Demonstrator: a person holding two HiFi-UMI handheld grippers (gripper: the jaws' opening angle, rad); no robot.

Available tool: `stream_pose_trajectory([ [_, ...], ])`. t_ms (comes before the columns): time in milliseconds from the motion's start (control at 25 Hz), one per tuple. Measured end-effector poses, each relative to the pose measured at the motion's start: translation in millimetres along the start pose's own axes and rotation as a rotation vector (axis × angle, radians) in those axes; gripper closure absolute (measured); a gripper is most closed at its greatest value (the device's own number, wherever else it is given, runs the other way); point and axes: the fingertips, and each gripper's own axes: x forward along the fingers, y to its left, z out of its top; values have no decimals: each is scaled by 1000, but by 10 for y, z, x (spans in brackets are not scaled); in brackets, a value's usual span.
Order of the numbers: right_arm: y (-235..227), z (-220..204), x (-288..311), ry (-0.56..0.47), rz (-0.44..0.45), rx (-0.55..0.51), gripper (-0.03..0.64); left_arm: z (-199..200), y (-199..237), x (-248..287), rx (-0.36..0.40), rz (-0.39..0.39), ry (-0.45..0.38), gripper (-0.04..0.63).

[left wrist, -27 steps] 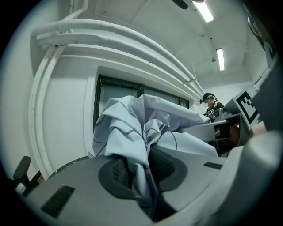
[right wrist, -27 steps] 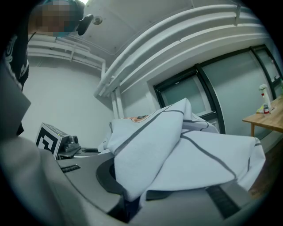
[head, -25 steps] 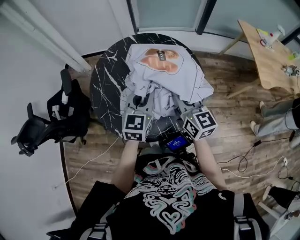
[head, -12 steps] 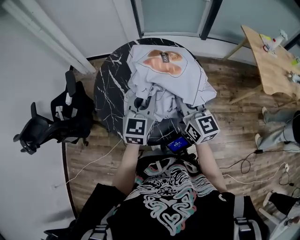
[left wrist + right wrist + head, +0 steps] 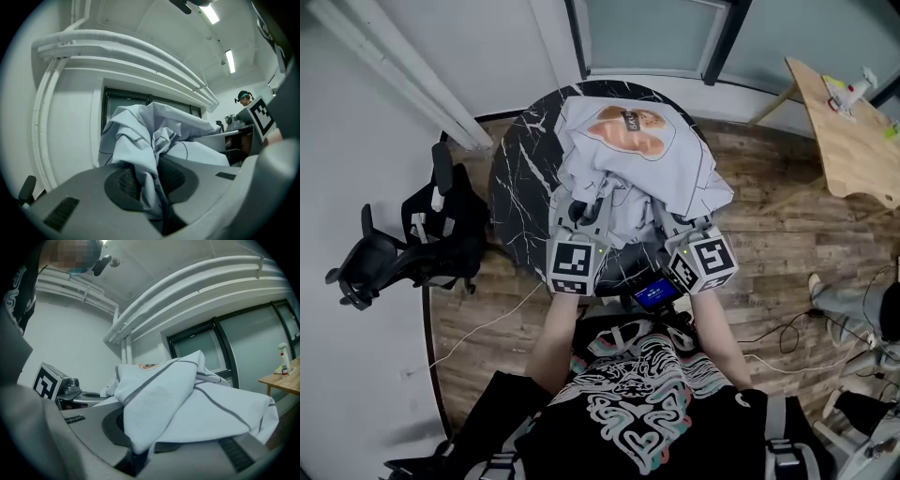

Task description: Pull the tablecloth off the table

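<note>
Jaws of left gripper (image 5: pixel 150 183) and right gripper (image 5: pixel 136 446) clamped on tablecloth (image 5: pixel 630 164); cloth bunched, largely on worktop (image 5: pixel 517 187); pull-off incomplete

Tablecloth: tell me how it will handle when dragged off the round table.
Probably floppy: the tablecloth lies bunched in soft folds on the table. Likely light: the left hand-held gripper and right hand-held gripper each hold only a thin pinch. It may slide easily, as the marble-look top seems smooth.
</note>
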Motion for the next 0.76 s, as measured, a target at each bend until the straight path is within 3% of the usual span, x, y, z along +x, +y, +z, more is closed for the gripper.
stream_pose_trajectory([
  [760,-70,-124,109,25,-14,-3,560,-97,89,99,-13,-22,22,523],
])
